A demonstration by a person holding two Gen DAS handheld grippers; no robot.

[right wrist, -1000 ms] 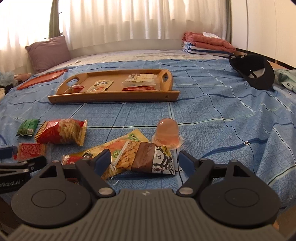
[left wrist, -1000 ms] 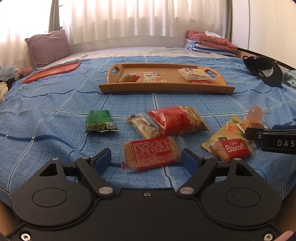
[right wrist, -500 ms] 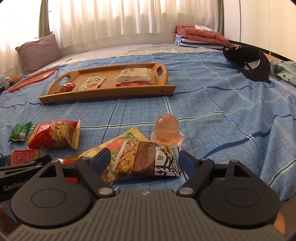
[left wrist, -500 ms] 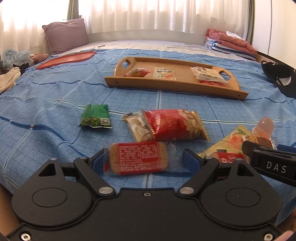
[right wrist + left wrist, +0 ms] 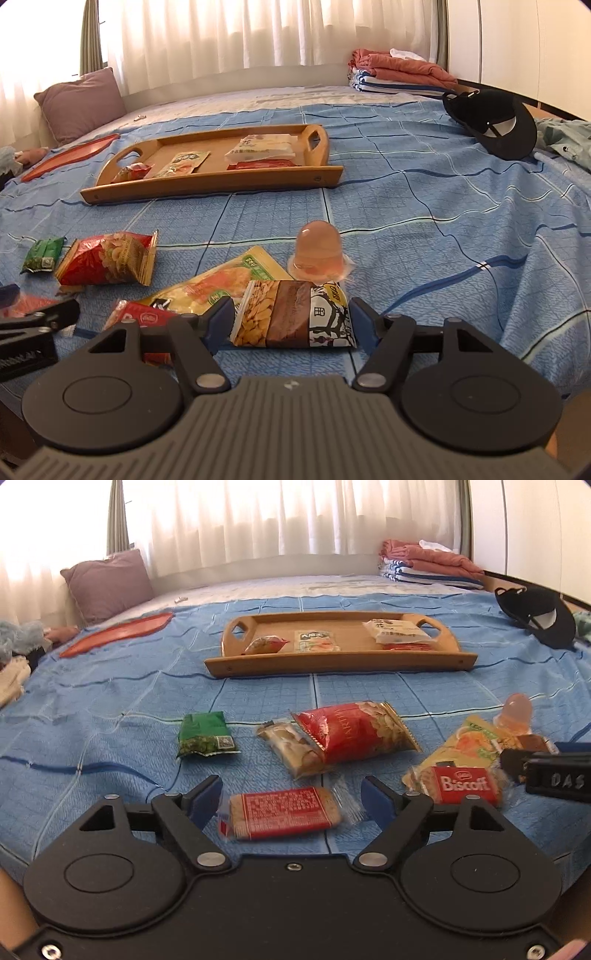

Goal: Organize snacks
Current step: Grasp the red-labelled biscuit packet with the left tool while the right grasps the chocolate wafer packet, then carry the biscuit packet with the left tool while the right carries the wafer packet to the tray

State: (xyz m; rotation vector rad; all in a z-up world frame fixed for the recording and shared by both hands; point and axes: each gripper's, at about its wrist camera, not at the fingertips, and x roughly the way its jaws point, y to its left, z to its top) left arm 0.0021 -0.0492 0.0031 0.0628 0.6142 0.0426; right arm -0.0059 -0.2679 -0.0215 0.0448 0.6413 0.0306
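Note:
My left gripper (image 5: pixel 291 801) is open, its fingers either side of a red-labelled biscuit pack (image 5: pixel 282 812) lying on the blue bedspread. My right gripper (image 5: pixel 293 321) is open around a brown-and-white peanut pack (image 5: pixel 295 314). Beyond lie a green pack (image 5: pixel 205 734), a red chip bag (image 5: pixel 354 731), a clear cracker pack (image 5: pixel 291 749), a yellow pouch (image 5: pixel 221 282), a Biscoff pack (image 5: pixel 463 784) and a pink jelly cup (image 5: pixel 319 253). A wooden tray (image 5: pixel 340 662) further back holds several snacks.
A black cap (image 5: pixel 495 122) lies at the right. Folded clothes (image 5: pixel 399 74) sit at the far right, a purple pillow (image 5: pixel 107 583) and a red tray (image 5: pixel 114 635) at the left. The bed edge runs just below both grippers.
Both grippers have shifted slightly over the bed and stayed open. The biscuit pack sits more centred between the left fingers, the peanut pack stays between the right fingers.

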